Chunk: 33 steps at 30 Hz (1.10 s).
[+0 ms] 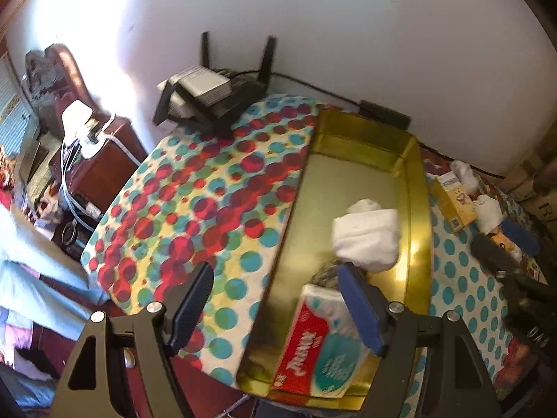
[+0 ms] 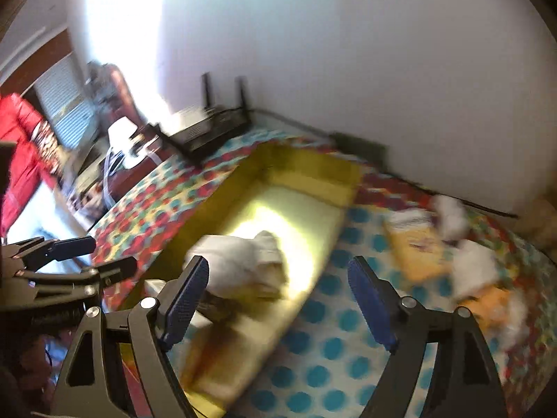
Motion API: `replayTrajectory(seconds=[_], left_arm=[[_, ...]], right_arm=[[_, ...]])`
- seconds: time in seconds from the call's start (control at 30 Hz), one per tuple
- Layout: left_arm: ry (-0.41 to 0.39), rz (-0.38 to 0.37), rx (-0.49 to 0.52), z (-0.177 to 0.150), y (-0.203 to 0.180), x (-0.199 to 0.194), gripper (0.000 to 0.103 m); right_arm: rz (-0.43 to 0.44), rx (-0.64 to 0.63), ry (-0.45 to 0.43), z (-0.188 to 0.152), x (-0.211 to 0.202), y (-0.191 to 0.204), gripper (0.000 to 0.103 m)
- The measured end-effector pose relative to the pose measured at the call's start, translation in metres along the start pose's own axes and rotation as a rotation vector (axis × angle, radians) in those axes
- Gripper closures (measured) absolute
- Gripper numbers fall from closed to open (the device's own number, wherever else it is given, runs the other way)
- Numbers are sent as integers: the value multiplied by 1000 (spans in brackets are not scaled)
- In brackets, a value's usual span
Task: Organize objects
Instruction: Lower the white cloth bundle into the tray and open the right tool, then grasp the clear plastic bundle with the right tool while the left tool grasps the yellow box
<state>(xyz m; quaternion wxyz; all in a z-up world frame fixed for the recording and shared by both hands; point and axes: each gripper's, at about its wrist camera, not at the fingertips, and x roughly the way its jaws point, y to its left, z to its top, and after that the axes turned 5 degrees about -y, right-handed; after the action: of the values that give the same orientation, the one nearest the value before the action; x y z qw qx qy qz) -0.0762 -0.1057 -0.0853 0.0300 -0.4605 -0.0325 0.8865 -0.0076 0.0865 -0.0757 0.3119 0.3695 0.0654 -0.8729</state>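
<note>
The right hand-held gripper (image 2: 278, 299), jaws apart and empty, has the yellow box (image 2: 416, 247) at two o'clock, its long axis running toward twelve.

We saw a surface (image 1: 195, 188) covered in a cloth dotted red, teal and yellow. Directly on it lay a gold tray (image 1: 417, 188), running from the near edge to the far wall. At the far left stood a black router (image 1: 222, 104) with a grey box on top. To the right of the tray lay a yellow carton (image 1: 452, 202), white wads (image 1: 489, 210) just beside it, and a black strip (image 1: 383, 113) by the wall.
</note>
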Motion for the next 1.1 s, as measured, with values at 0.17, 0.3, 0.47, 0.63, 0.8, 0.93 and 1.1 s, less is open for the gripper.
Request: replayTrajectory(seconds=[0.17, 0.3, 0.47, 0.63, 0.8, 0.93, 1.1], left_arm=[[-29, -25, 60, 7, -30, -1, 27], [-36, -49, 90, 11, -53, 0, 27], [-40, -68, 121, 14, -80, -2, 27], [-51, -70, 156, 15, -104, -3, 27], [-35, -70, 154, 17, -120, 1, 27], [-37, -56, 158, 19, -132, 3, 27], [-26, -48, 156, 23, -148, 10, 27]], right_arm=[[-182, 117, -18, -19, -34, -68, 23], [-330, 221, 0, -40, -54, -130, 23], [-411, 314, 24, -55, -64, -188, 23], [-437, 334, 45, -60, -57, -213, 24], [-431, 345, 102, -59, -37, -231, 34], [-404, 337, 152, -63, -19, -240, 42], [-379, 330, 182, -68, -5, -244, 44]])
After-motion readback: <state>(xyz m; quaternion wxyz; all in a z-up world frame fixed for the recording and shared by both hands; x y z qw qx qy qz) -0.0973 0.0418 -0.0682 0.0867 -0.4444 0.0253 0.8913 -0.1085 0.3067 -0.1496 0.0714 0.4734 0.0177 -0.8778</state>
